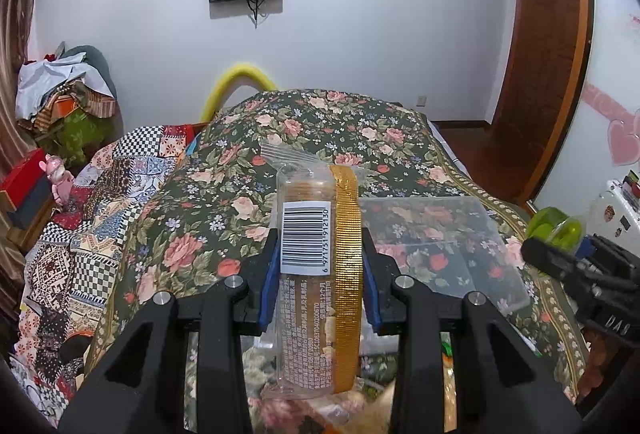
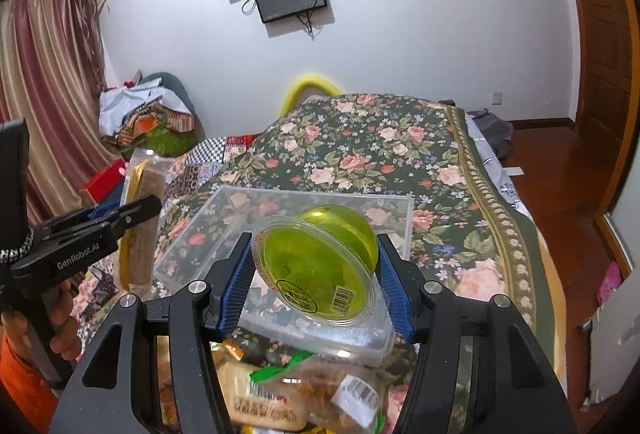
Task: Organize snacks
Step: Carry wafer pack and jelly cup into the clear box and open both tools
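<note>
My left gripper (image 1: 319, 278) is shut on a clear-wrapped cake snack with a gold stripe and a barcode (image 1: 316, 254), held upright above the flowered bed. In the right wrist view that same snack (image 2: 141, 218) shows at the left with the left gripper (image 2: 132, 212) clamped on it. My right gripper (image 2: 318, 286) is shut on a green jelly cup (image 2: 320, 266), tilted with its sealed lid toward the camera. The cup hangs over a clear plastic box (image 2: 200, 230) on the bed. That box (image 1: 480, 246) lies to the right of the cake snack in the left wrist view.
A heap of wrapped snacks (image 2: 276, 394) lies on the bed in front of the box. The flowered bedspread (image 2: 400, 154) covers the bed; a patchwork quilt (image 1: 100, 226) lies at its left. A hand (image 2: 60, 330) holds the left gripper's handle. Wooden floor (image 2: 560, 170) runs along the right.
</note>
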Tool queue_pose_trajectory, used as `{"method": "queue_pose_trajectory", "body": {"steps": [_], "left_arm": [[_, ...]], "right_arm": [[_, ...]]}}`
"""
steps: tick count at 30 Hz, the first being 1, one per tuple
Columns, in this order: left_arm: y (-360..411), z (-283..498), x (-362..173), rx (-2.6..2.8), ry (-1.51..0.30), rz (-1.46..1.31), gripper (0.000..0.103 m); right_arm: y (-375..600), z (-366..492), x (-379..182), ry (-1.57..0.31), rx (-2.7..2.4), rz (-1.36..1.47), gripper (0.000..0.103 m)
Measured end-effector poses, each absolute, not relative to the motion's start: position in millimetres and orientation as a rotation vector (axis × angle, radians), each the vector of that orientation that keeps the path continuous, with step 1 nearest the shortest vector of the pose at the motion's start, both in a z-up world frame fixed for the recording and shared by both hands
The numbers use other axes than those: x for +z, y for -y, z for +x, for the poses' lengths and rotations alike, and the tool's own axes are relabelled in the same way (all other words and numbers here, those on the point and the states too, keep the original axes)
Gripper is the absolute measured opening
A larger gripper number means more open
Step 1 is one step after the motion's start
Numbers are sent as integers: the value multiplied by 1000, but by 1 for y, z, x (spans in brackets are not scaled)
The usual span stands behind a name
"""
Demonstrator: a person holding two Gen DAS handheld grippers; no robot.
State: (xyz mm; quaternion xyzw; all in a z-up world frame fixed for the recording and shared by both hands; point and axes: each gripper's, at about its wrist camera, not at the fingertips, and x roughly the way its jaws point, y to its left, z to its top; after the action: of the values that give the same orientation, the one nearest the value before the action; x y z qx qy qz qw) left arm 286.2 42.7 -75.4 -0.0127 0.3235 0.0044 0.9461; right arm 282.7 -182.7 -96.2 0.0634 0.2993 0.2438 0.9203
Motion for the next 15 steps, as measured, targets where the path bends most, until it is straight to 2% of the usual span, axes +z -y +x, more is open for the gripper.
{"method": "queue_pose_trajectory", "body": {"steps": [15], "left_arm": [[-40, 343, -111, 34, -767, -14, 35]], "right_arm": [[152, 324, -130, -758, 517, 53, 55]]}}
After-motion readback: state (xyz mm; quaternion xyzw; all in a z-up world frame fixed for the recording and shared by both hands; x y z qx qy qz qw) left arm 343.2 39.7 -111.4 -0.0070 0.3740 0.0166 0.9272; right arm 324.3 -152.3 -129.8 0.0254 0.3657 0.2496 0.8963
